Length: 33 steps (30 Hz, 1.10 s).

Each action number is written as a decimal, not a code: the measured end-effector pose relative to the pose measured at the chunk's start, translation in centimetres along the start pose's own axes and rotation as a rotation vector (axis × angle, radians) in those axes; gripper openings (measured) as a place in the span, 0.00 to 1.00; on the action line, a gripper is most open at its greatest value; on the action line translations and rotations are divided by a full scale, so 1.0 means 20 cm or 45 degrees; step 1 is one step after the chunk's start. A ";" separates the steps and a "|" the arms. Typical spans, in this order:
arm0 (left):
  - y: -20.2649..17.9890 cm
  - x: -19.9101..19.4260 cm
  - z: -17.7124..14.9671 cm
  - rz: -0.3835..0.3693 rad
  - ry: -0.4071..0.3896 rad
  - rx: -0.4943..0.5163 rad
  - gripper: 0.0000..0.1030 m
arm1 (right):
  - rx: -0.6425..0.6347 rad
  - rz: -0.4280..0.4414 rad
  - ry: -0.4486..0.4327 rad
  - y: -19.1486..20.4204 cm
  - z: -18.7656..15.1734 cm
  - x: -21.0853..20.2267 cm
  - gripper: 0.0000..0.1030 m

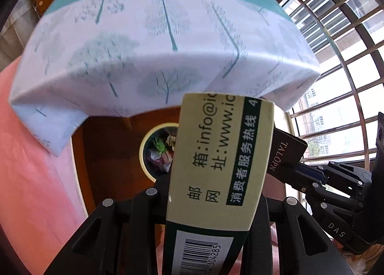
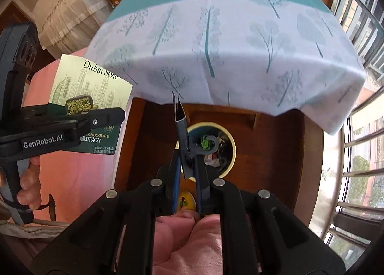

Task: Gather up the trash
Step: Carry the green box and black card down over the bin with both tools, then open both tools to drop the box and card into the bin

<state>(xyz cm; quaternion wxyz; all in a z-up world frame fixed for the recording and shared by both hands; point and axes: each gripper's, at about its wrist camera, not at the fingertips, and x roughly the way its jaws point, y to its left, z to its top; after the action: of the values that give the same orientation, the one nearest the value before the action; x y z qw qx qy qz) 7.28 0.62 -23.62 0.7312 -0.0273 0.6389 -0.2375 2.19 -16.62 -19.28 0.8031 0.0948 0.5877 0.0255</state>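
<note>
Left wrist view
- left gripper (image 1: 208, 203): points steeply down past the table edge; its black fingers (image 1: 256, 217) are closed on the chocolate box (image 1: 216, 159), which stands up between them and fills the middle of the view.
- chocolate box: beige and dark green carton, printed text and a barcode face the camera; upper end overlaps the tablecloth hem.
- right gripper (image 1: 300, 174): enters from the lower right, tilted towards the middle, clamped on the black box (image 1: 285, 155), a small dark carton with pale lettering just beside the chocolate box.
- bin (image 1: 158, 152): round, pale rim, on the brown floor below the table; crumpled scraps inside; partly hidden behind the chocolate box.
- tablecloth (image 1: 153, 54): white with a tree pattern and a teal band, hanging over the table edge above the bin.

Right wrist view
- right gripper (image 2: 186, 167): points steeply down over the bin (image 2: 231, 152); blue-padded fingers (image 2: 176, 179) pinch the black box (image 2: 181, 131) tight, seen edge-on and upright.
- left gripper (image 2: 105, 119): at the left, held level across the picture, gripping the chocolate box (image 2: 91, 82) by its lower half.
- hand (image 2: 28, 183): bare fingers wrapped round the left gripper's handle.
- tablecloth (image 2: 240, 46): spread over the table, hem hanging above the bin.
</note>
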 end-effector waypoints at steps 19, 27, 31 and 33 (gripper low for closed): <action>0.41 1.31 -0.12 0.151 0.101 -0.128 0.87 | 0.172 0.011 0.196 -0.38 -0.32 1.29 0.09; 0.50 1.31 -0.11 0.223 0.072 -0.195 0.87 | 0.111 0.013 0.257 -0.35 -0.29 1.46 0.10; 0.50 1.08 -0.13 0.237 0.059 -0.238 0.87 | 0.093 0.025 0.251 -0.33 -0.22 1.38 0.10; 0.46 0.93 -0.15 0.249 0.055 -0.243 0.87 | 0.068 0.023 0.241 -0.31 -0.19 1.30 0.10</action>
<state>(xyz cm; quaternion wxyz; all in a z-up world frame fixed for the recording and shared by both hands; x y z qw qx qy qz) 8.73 2.48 -44.52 0.7310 -0.0290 0.6739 -0.1038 6.26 -18.19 -45.95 0.7409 0.1188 0.6605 0.0259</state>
